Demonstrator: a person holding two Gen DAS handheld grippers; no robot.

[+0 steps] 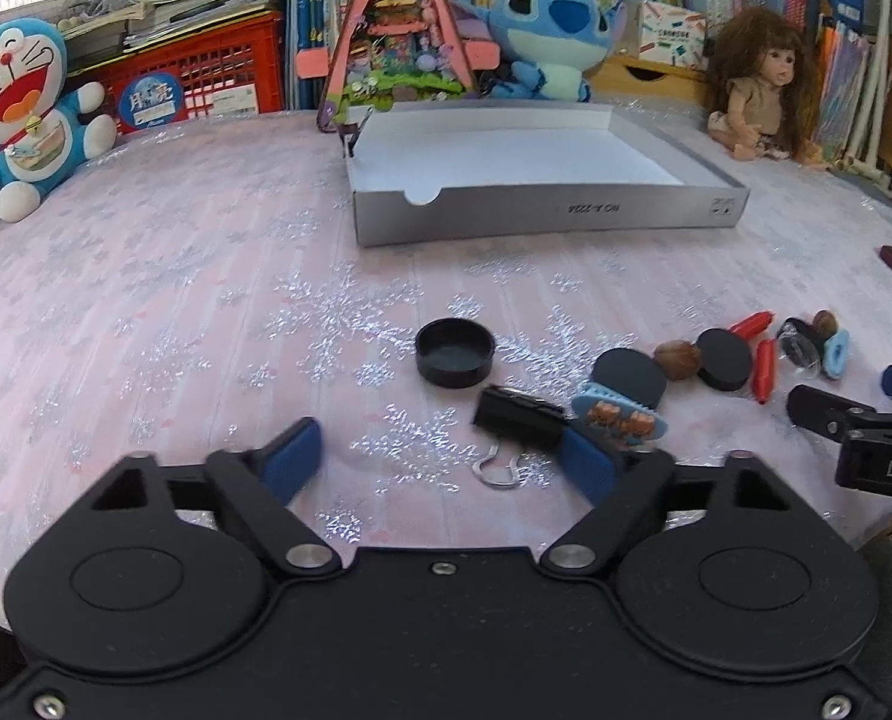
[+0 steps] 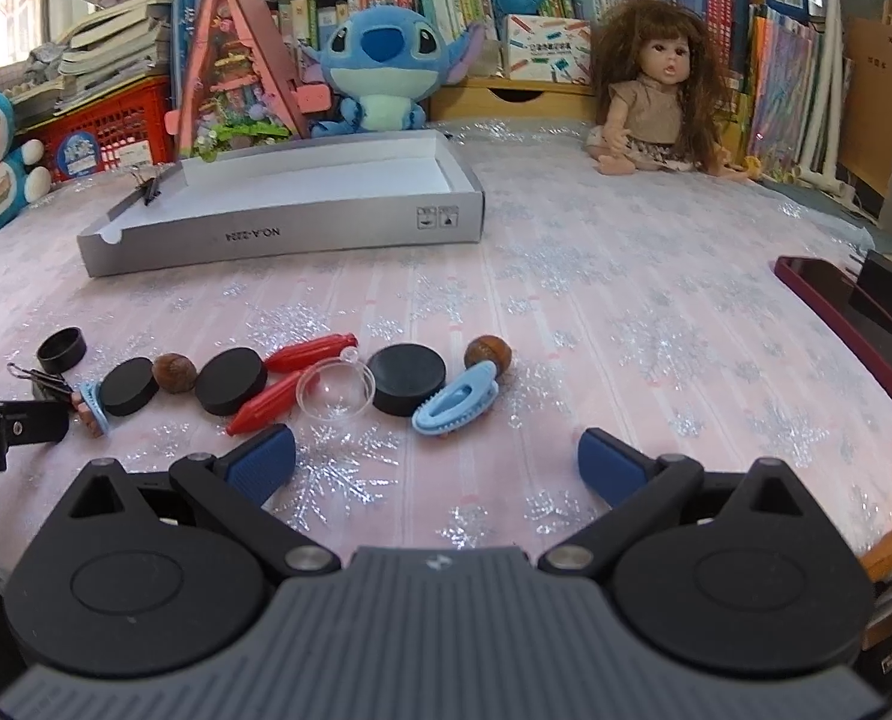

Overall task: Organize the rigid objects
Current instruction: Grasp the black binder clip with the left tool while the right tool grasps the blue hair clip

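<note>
Small objects lie in a row on the pink cloth: a black cap [image 1: 455, 353] [image 2: 62, 349], black discs [image 1: 629, 377] [image 2: 231, 380] [image 2: 407, 378], a black binder clip [image 1: 521, 416] [image 2: 47, 383], blue hair clips [image 1: 619, 417] [image 2: 455, 405], red crayons [image 2: 311, 352] [image 1: 764, 369], walnuts [image 2: 488, 353] [image 1: 677, 359] and a clear half-sphere [image 2: 336, 389]. A grey open box [image 1: 548, 213] [image 2: 284, 231] stands behind them with one binder clip [image 2: 149, 189] on its rim. My left gripper [image 1: 446, 459] is open, its right finger beside the binder clip. My right gripper [image 2: 437, 462] is open and empty, just in front of the row.
Plush toys [image 1: 23, 114] [image 2: 380, 69], a doll [image 2: 656, 102], a pink toy house [image 1: 395, 30], a red crate [image 1: 206, 78] and books line the back. A dark red phone with a black block [image 2: 854, 318] lies at the right edge.
</note>
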